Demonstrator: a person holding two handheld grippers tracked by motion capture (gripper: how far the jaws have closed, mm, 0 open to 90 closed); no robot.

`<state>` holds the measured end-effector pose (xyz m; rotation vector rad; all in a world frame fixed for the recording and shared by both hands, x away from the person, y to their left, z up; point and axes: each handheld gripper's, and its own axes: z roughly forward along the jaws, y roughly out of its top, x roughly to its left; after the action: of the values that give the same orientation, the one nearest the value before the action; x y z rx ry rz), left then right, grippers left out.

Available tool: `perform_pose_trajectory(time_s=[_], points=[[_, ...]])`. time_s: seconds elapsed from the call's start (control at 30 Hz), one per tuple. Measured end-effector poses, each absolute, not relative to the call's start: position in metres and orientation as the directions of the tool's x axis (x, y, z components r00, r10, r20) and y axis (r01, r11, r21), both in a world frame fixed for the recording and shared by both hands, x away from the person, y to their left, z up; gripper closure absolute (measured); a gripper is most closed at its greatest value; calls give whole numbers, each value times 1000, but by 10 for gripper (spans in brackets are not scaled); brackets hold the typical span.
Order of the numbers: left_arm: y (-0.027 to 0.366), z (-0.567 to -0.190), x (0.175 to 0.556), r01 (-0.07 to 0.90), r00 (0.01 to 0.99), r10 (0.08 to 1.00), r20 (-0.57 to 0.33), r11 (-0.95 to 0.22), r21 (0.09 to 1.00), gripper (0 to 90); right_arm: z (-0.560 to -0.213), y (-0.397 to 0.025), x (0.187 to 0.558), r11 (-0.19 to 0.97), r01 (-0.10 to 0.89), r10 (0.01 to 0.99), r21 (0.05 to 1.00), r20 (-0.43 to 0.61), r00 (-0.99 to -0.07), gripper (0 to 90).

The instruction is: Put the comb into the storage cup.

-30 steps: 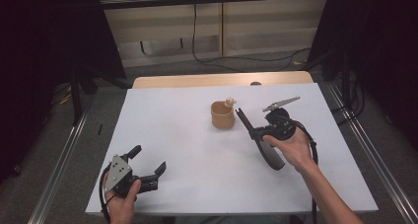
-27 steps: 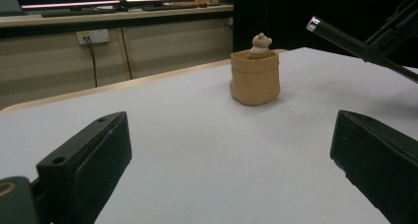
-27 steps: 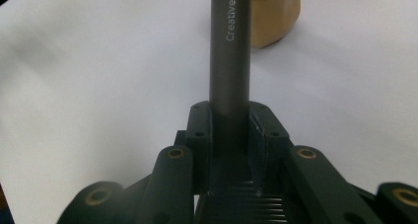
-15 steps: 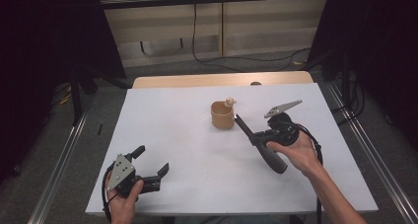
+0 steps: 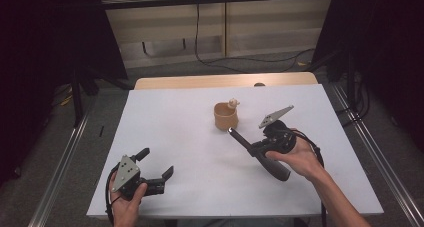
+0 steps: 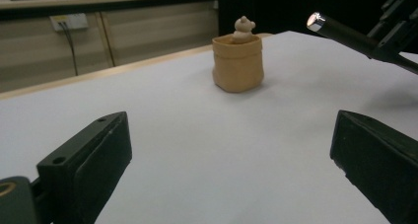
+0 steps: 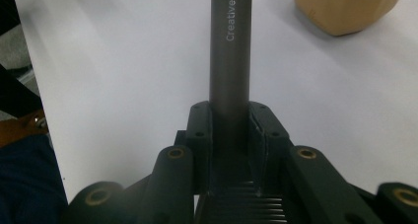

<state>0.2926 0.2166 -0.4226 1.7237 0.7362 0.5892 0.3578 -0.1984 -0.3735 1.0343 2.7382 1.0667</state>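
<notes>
Right gripper clamps pen w/ tip near cup: misaim may tip it; left gripper wide, idle.

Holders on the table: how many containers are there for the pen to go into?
1. A single tan pen holder stands upright at the table's far middle, a small bear figure on its rim. The right tool grips the dark pen near it.
</notes>
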Motion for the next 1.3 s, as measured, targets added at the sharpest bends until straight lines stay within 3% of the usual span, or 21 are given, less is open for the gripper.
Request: perform_pose_trajectory(time_s=[0.57,1.0,1.1,1.3], points=[[198,-419,299,218,763,646,12,-275,936,49,-368,-181,350,651,518,515,555,178,-838,727],[180,-410,304,206,888,460,-12,-374,904,44,-374,-161,350,718,482,458,502,181,-870,728],[173,-408,304,167,897,440,51,-442,881,37,-375,-160,349,725,483,452,491,189,-872,728],[157,-404,302,128,938,339,67,-521,844,38,-378,-161,351,739,480,445,473,192,-874,728]])
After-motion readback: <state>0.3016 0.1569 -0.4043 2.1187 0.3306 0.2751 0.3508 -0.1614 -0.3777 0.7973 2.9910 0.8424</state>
